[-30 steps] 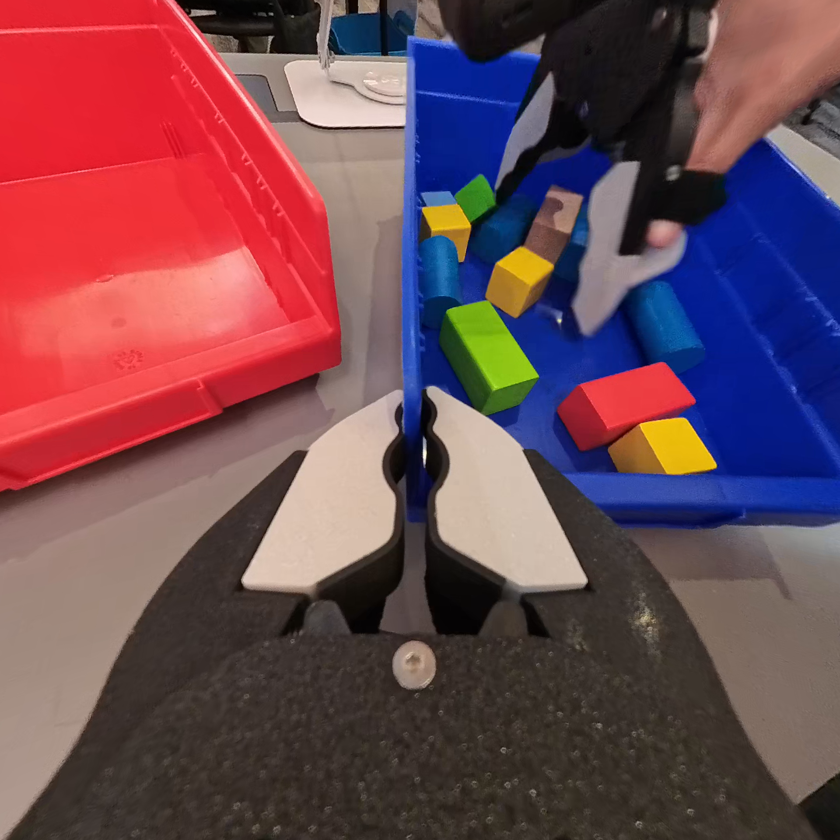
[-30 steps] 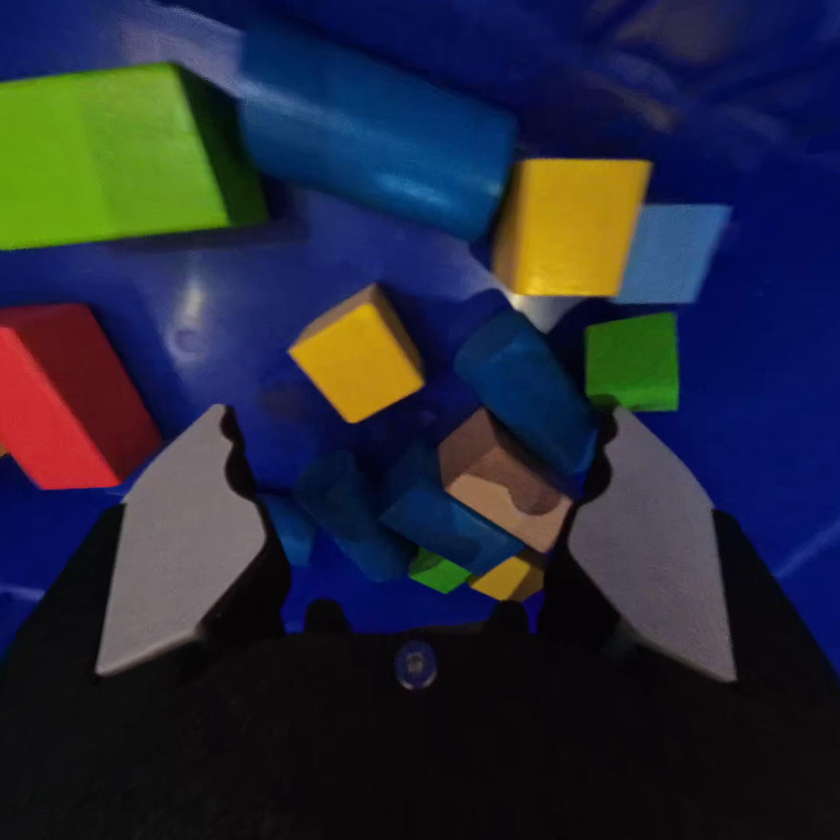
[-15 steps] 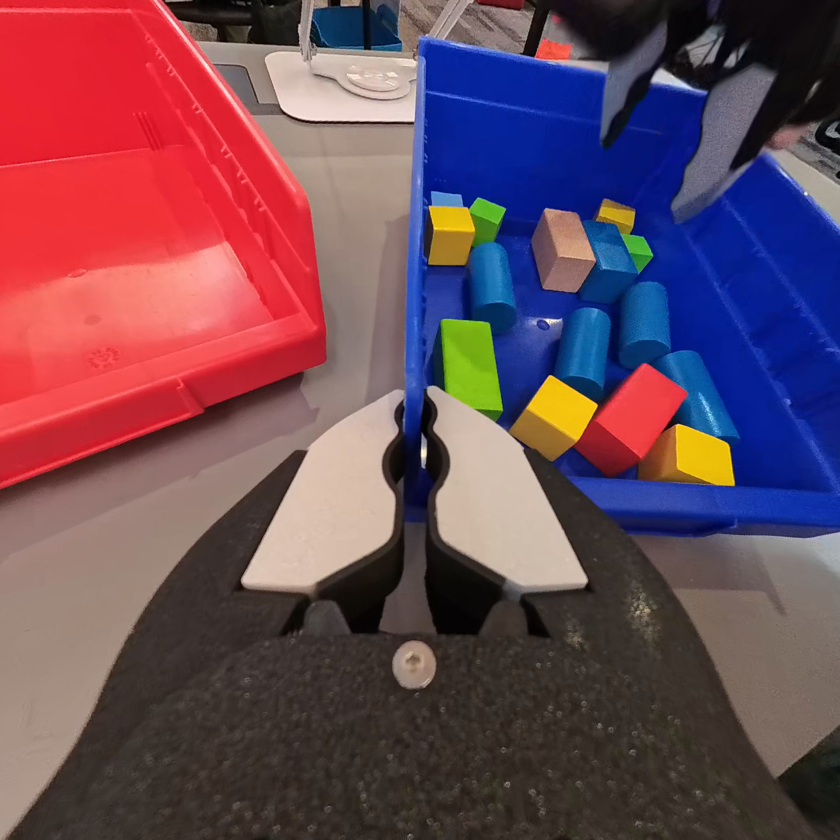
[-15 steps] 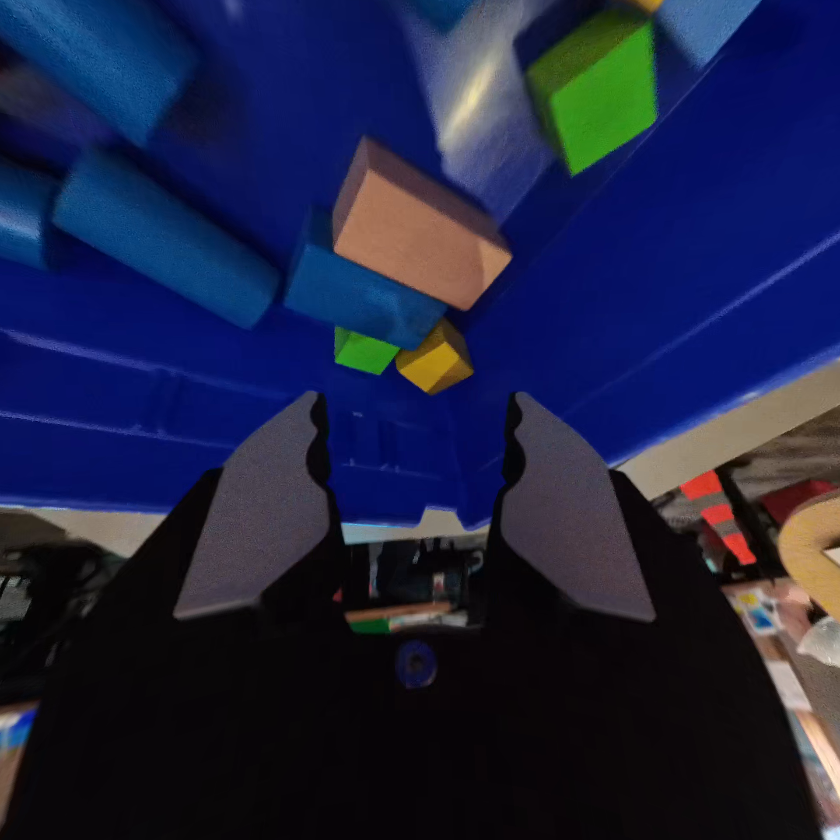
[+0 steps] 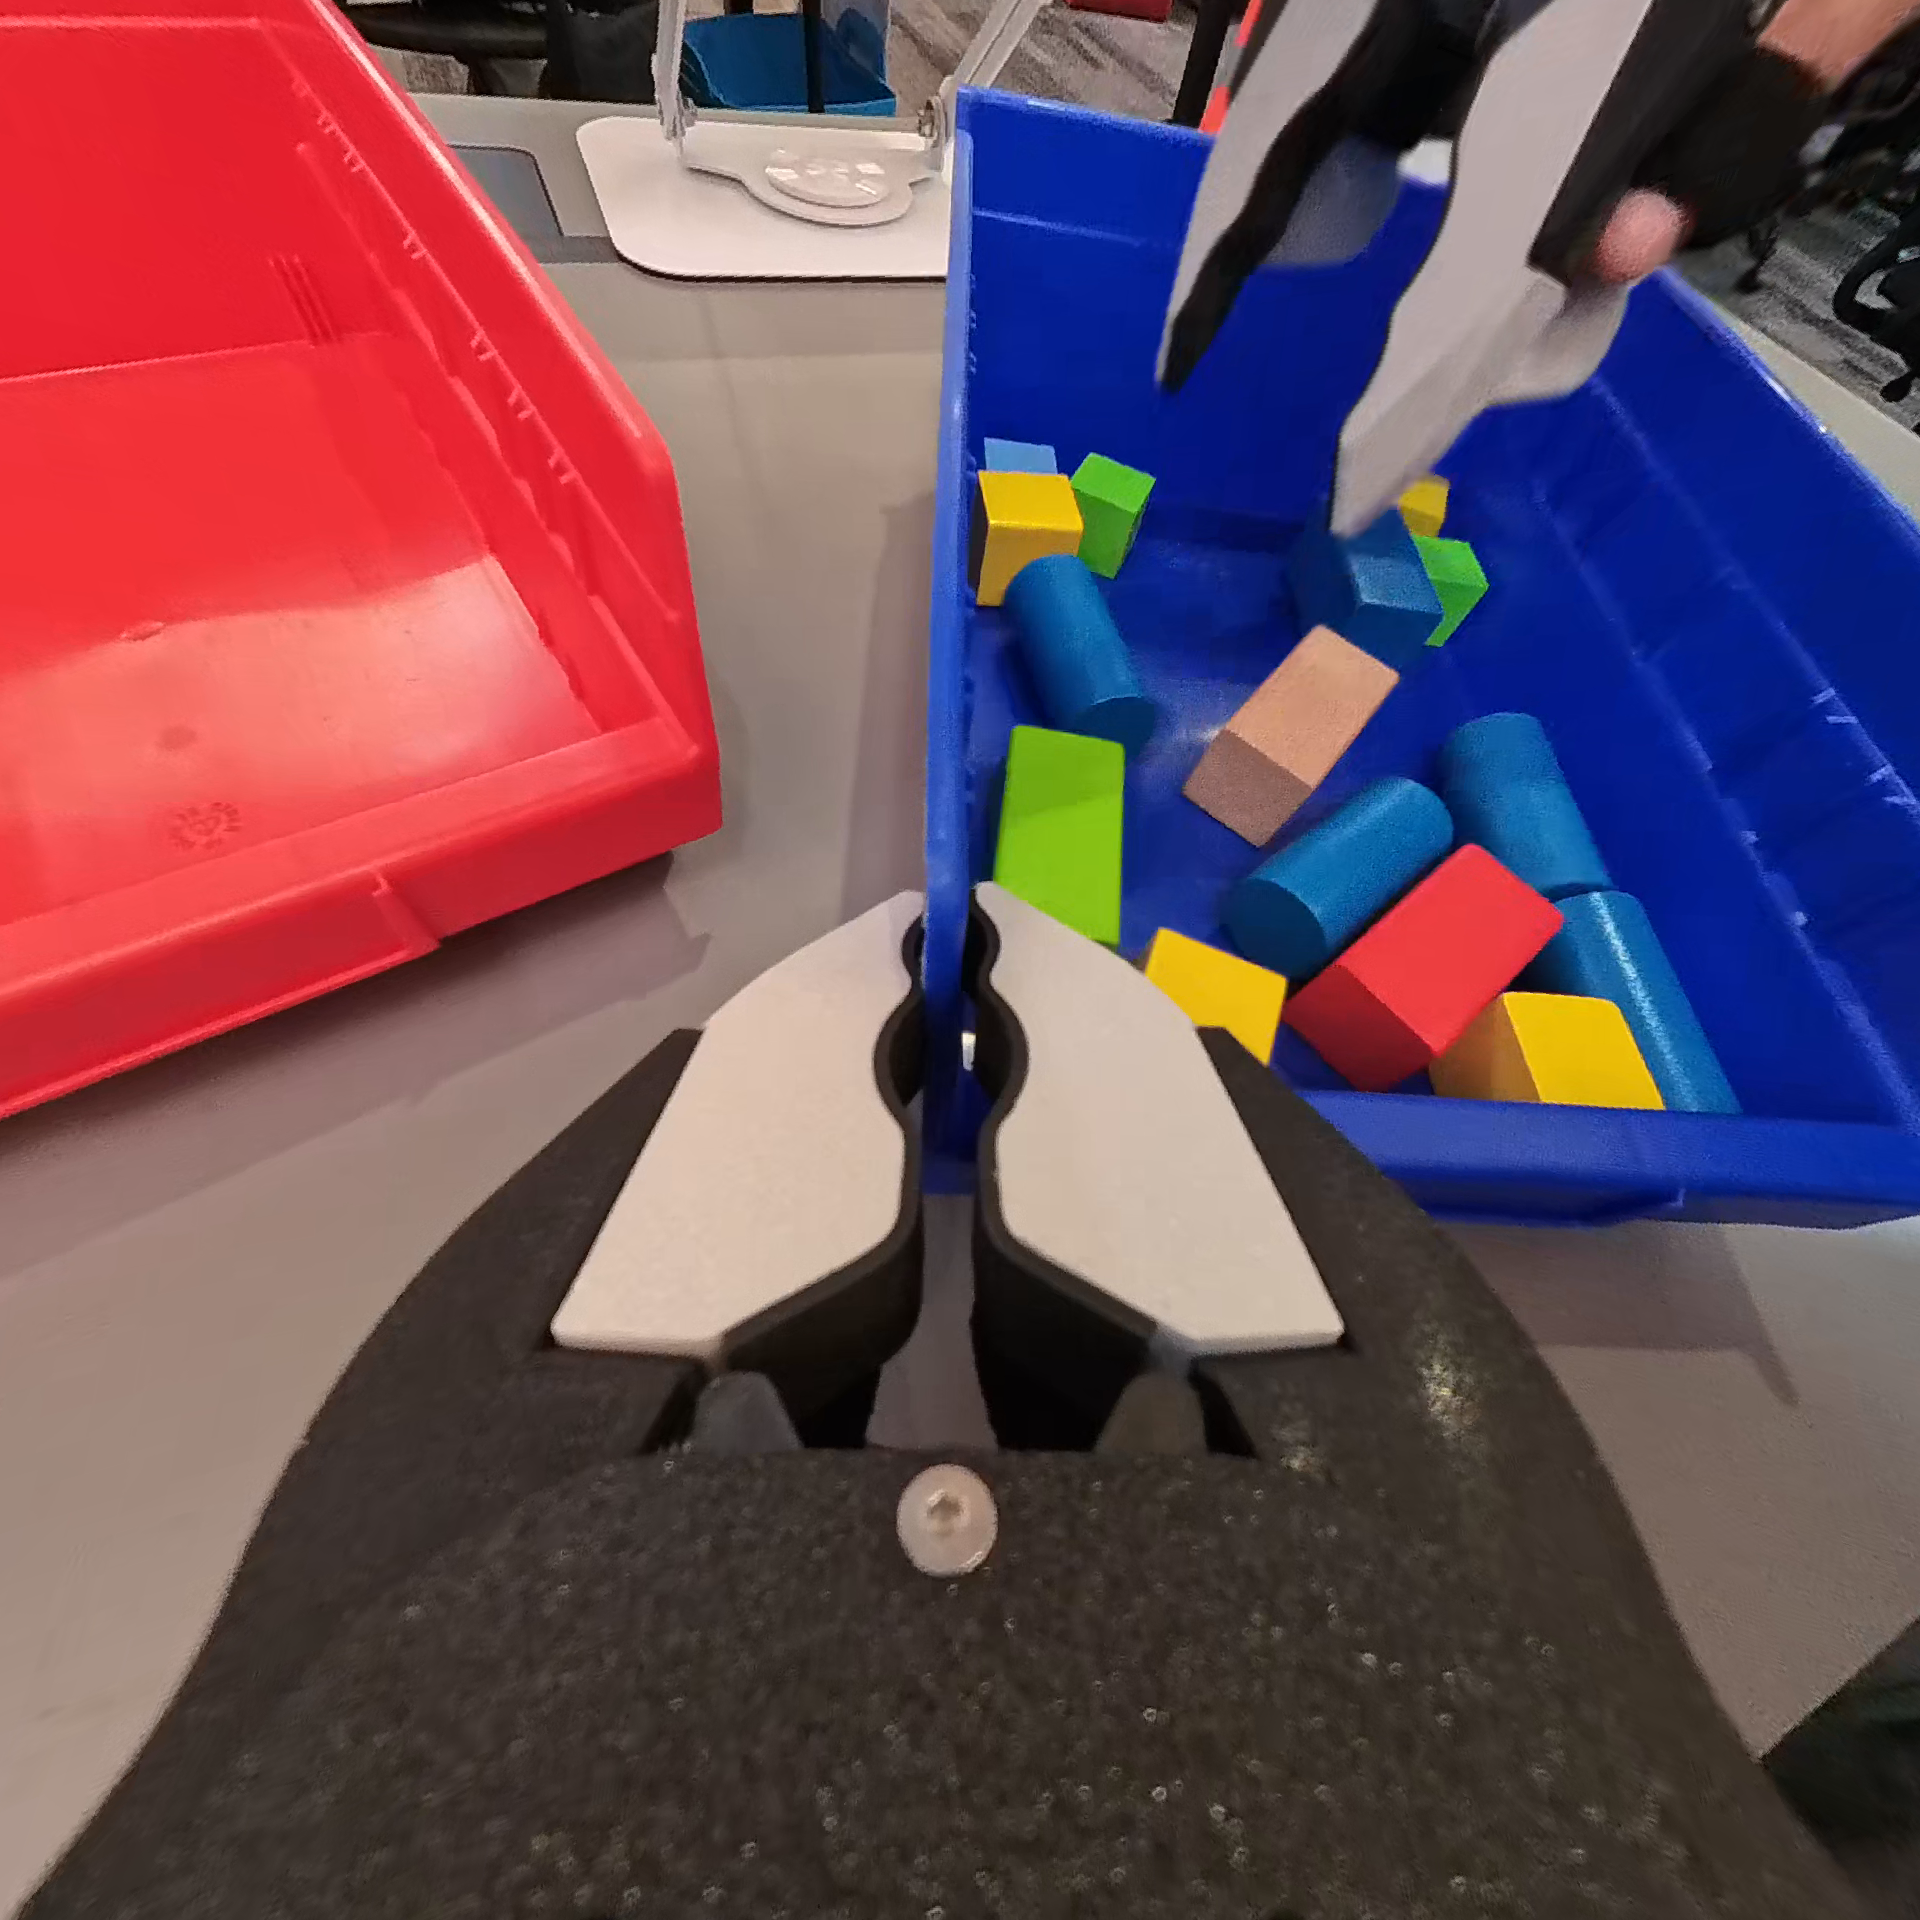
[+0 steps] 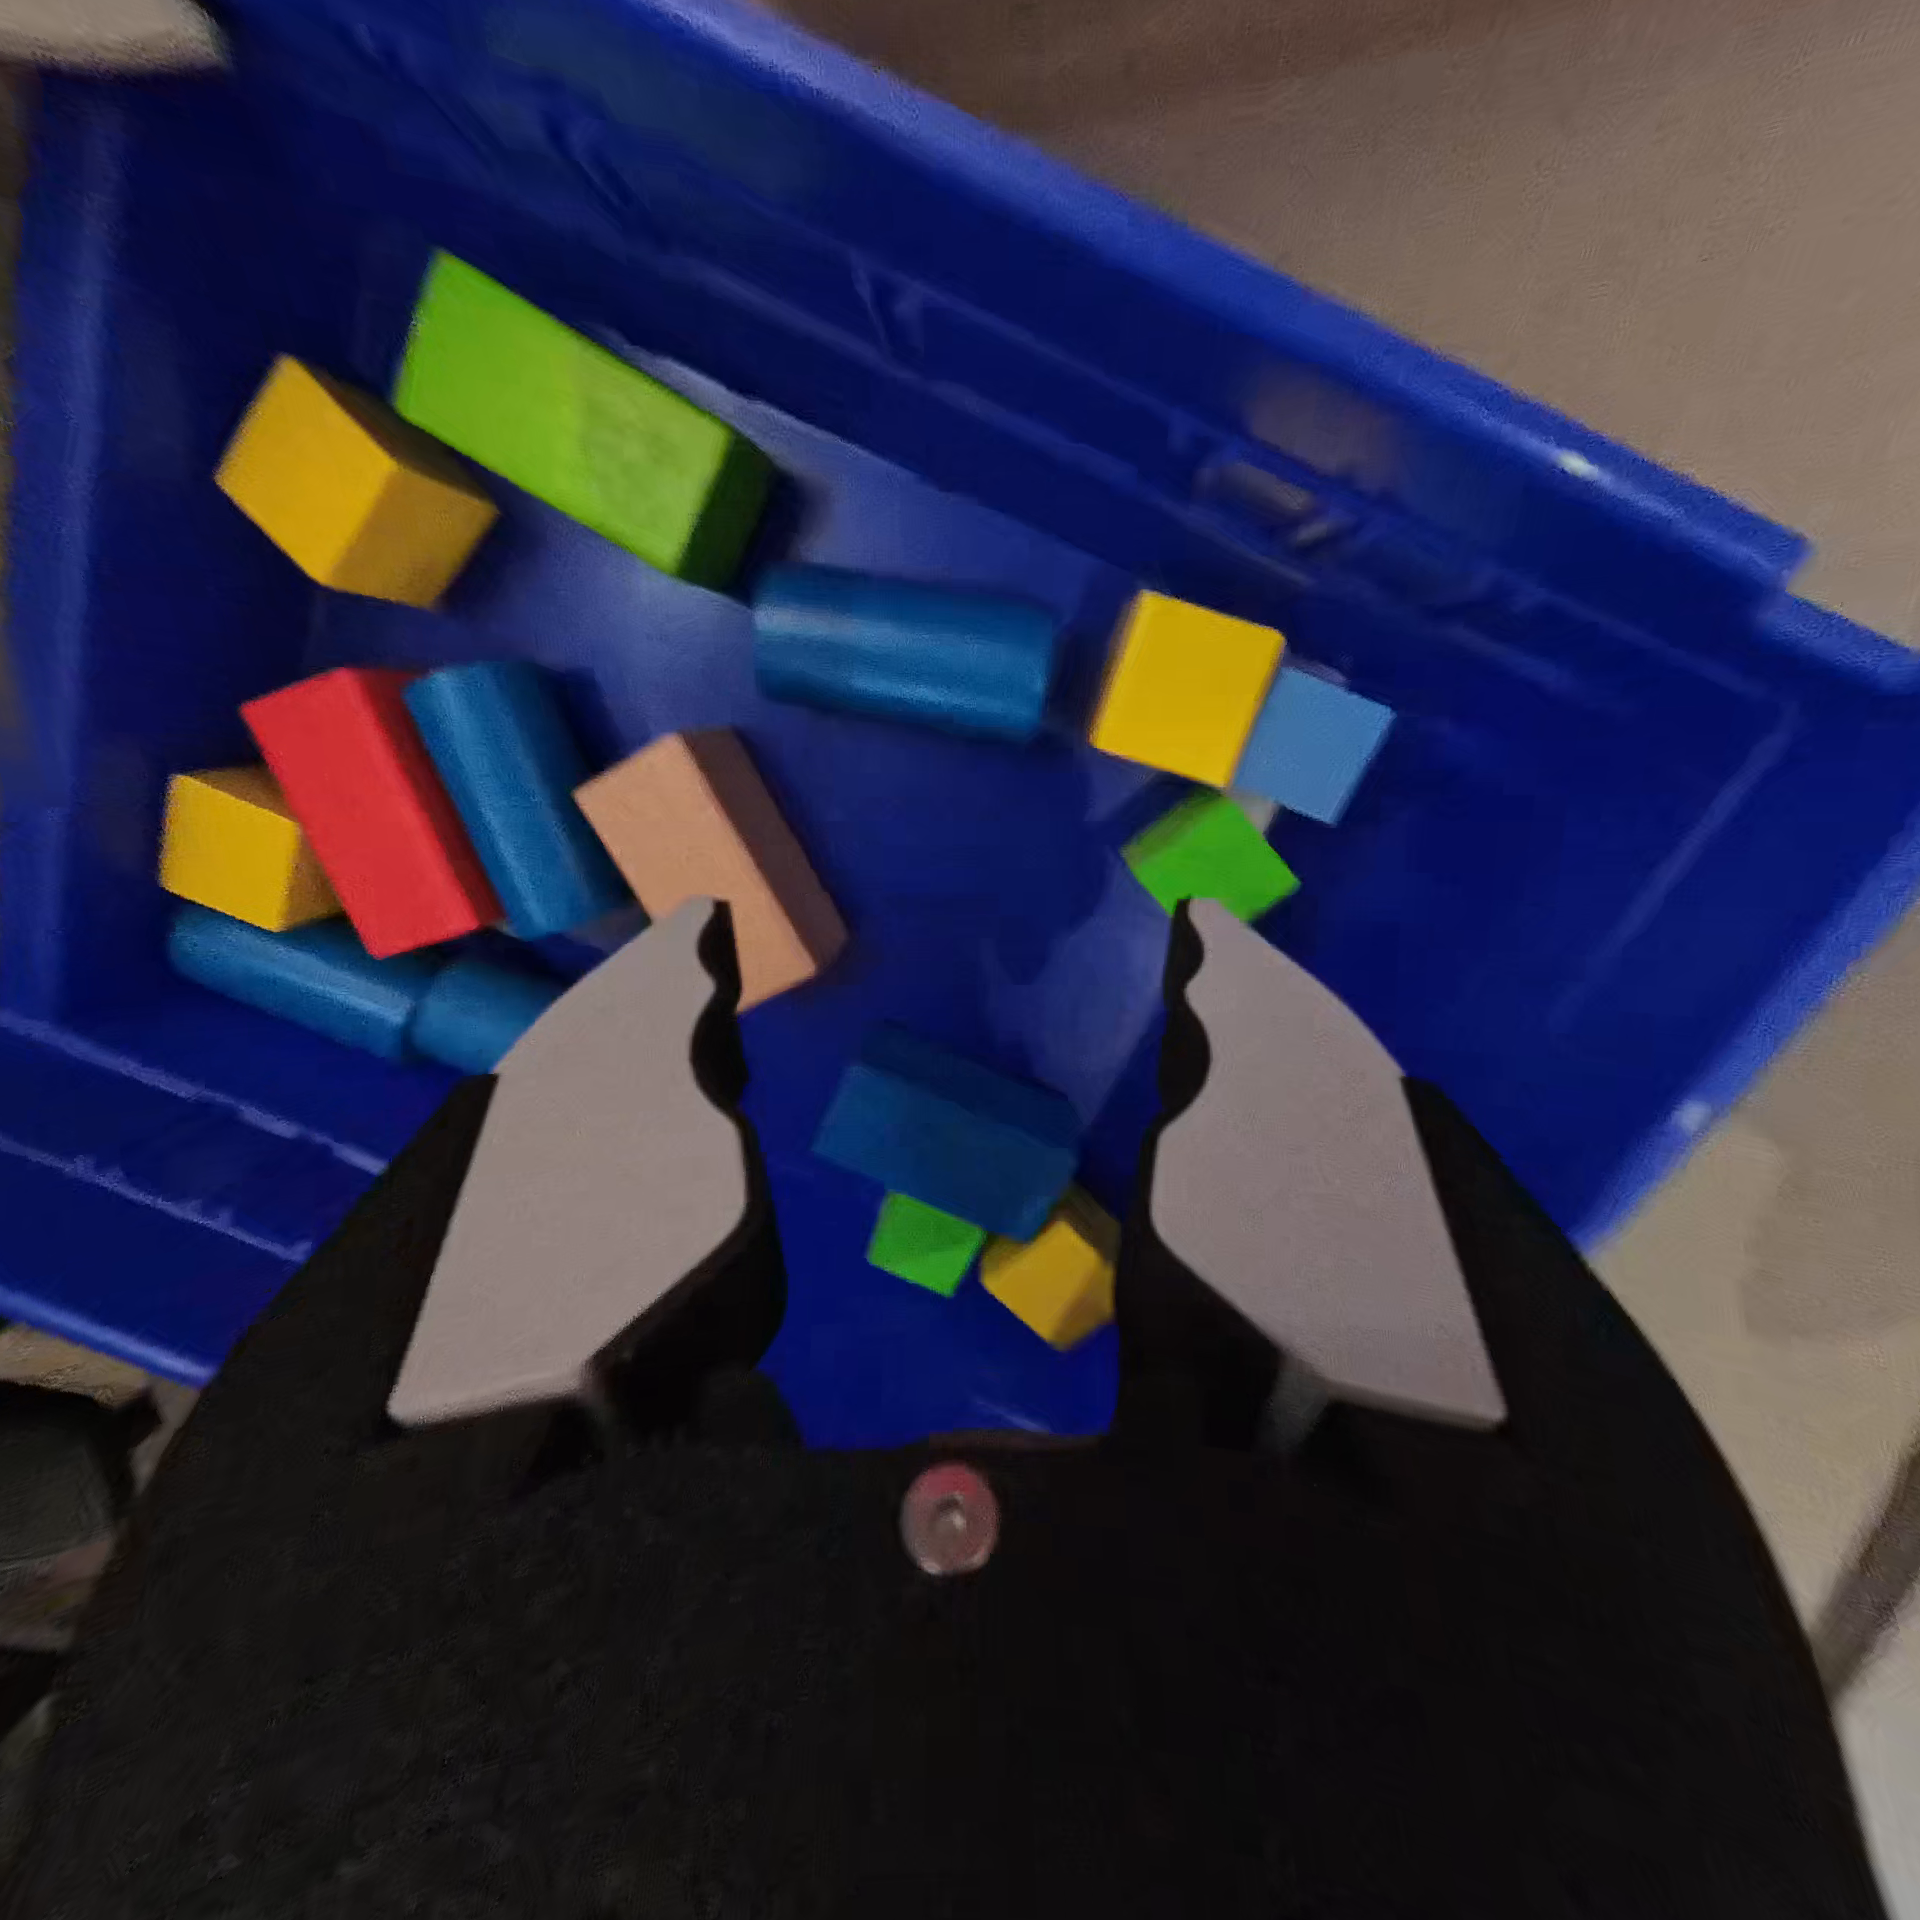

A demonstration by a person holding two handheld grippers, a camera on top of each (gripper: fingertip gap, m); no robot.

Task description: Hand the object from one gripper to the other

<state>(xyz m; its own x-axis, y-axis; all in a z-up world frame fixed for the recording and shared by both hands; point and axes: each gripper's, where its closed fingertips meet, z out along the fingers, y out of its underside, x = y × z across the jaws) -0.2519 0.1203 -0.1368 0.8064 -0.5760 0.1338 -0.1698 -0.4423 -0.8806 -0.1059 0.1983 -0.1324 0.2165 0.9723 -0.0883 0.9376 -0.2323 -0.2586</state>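
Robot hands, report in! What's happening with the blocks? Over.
Left gripper shut on the blue bin wall. Right gripper open, empty, above the bin. Blocks all inside; blue block below its fingers. Nothing blocking.

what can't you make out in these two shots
- Left wrist view: the left tool, shut on the blue bin wall, hides the near corner.
- Left wrist view: the right tool, open, covers blocks at the back.
- Right wrist view: motion blur smears the small green block.

We see a grey table (image 5: 790, 436) under soft light, with a white stand (image 5: 769, 197) at its far edge. Beyond it lie a patterned carpet (image 5: 1101, 52) and dark chair legs (image 5: 1870, 281).
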